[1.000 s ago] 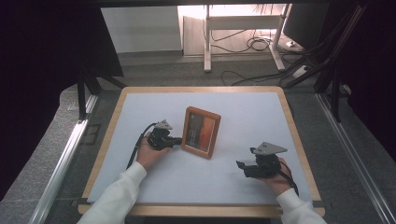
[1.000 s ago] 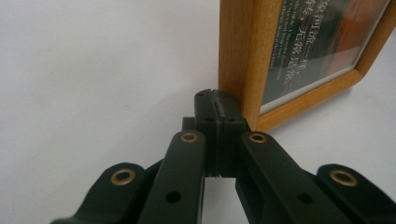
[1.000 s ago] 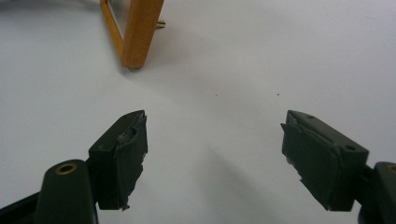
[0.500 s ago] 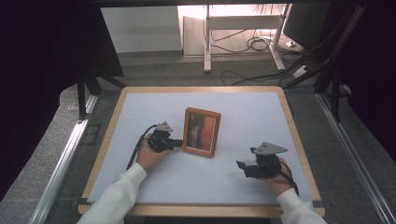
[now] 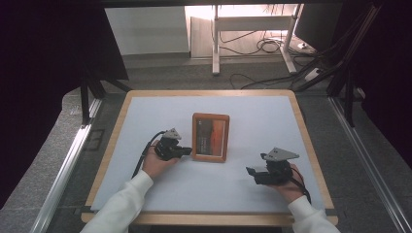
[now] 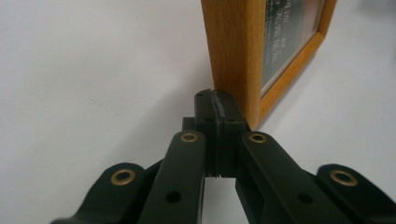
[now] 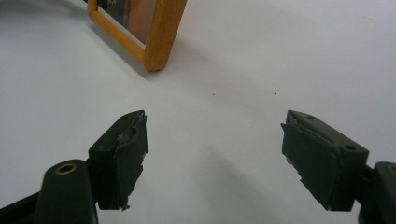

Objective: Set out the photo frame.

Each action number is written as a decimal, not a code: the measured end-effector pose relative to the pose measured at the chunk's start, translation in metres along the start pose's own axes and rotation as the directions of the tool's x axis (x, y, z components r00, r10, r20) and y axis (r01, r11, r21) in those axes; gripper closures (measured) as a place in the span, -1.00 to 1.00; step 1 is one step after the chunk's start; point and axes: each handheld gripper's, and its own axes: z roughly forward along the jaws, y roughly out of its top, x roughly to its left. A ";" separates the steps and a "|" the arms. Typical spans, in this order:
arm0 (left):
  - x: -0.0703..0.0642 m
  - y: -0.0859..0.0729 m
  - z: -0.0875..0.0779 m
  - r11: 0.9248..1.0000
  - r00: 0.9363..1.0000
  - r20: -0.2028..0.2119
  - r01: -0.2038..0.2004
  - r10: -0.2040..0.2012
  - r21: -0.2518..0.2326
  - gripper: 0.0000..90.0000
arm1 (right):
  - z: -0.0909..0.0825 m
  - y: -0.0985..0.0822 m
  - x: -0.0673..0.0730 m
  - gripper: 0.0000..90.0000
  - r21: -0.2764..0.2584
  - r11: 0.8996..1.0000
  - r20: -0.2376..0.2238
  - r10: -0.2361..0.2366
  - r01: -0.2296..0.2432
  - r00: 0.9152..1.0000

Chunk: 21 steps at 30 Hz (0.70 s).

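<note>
A wooden picture frame [image 5: 210, 137] lies flat near the middle of the white surface [image 5: 252, 111], which has a light wooden border. Its long sides run away from the person, and the picture inside shows dark and reddish-orange tones behind glass.

The left tongs [image 5: 184, 151] sit just beside the frame's left edge, held in the person's left hand [image 5: 156, 164], whose white sleeve [image 5: 121, 206] comes in from the bottom of the high view. In the left gripper view, the 2 black jaws are pressed together with nothing between them, and their joined tip [image 6: 216, 109] touches the frame's [image 6: 236, 51] wooden side near its lower corner.

The right tongs [image 5: 251, 173] rest on the surface well apart from the frame, to its lower right, held in the person's right hand [image 5: 287, 187]. In the right gripper view, their jaws are spread wide over bare white surface [image 7: 289, 51], empty, with a corner of the frame [image 7: 159, 35] farther off at the upper left. A grey 3-cornered plate [image 5: 281, 154] tops this gripper.
</note>
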 end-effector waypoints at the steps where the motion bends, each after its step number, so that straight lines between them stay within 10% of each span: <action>1: -0.001 0.000 0.000 1.000 1.000 0.002 0.000 0.000 0.001 1.00 | 0.000 0.000 0.000 -0.49 0.001 1.000 0.000 0.000 0.000 1.000; 21: -0.007 0.000 0.001 1.000 1.000 0.021 -0.018 0.018 0.006 1.00 | 0.001 -0.001 0.000 -0.49 0.006 1.000 0.004 -0.002 0.002 1.000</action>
